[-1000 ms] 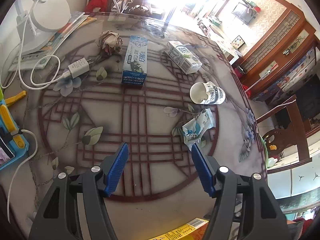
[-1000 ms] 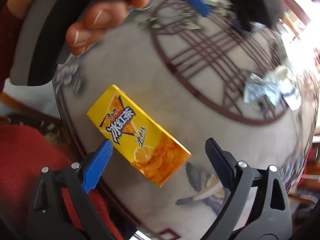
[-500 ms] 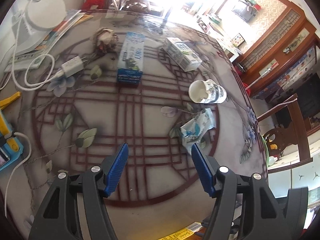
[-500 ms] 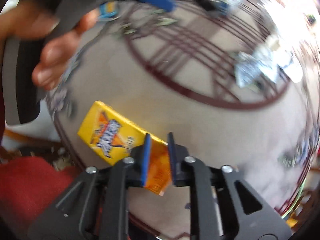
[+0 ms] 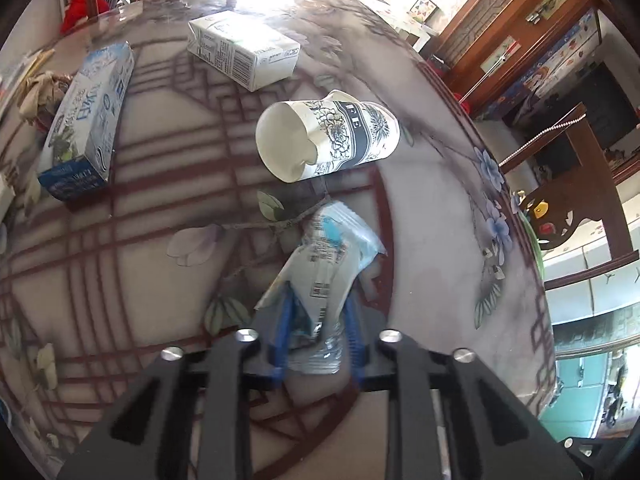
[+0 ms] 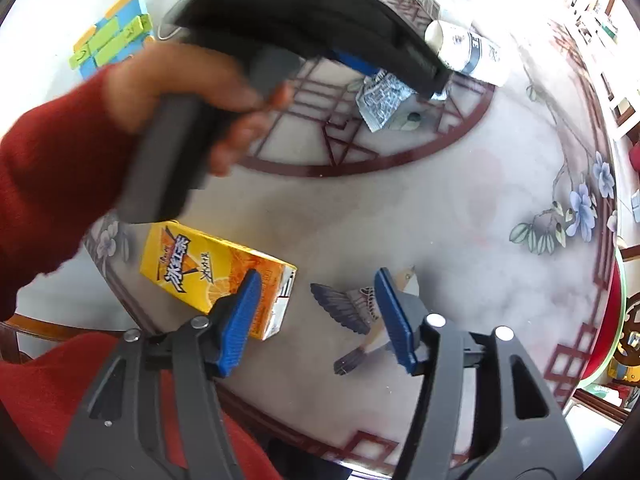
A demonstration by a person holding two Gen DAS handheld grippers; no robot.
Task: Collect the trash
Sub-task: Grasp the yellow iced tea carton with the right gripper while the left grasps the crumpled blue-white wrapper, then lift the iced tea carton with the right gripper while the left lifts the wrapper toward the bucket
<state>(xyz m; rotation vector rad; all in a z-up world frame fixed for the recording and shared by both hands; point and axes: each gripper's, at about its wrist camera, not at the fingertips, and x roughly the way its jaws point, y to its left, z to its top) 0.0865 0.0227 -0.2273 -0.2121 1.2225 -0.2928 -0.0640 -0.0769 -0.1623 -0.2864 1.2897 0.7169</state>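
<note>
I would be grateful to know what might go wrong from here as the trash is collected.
1. The left gripper pinches only the near end of the crumpled wrapper; thin plastic could slip out on lifting.
2. The right gripper, whose jaws have just been opening, stands beside the yellow carton rather than around it; closing now would likely miss or nudge it.
3. The carton lies near the table edge and could be pushed off.
</note>
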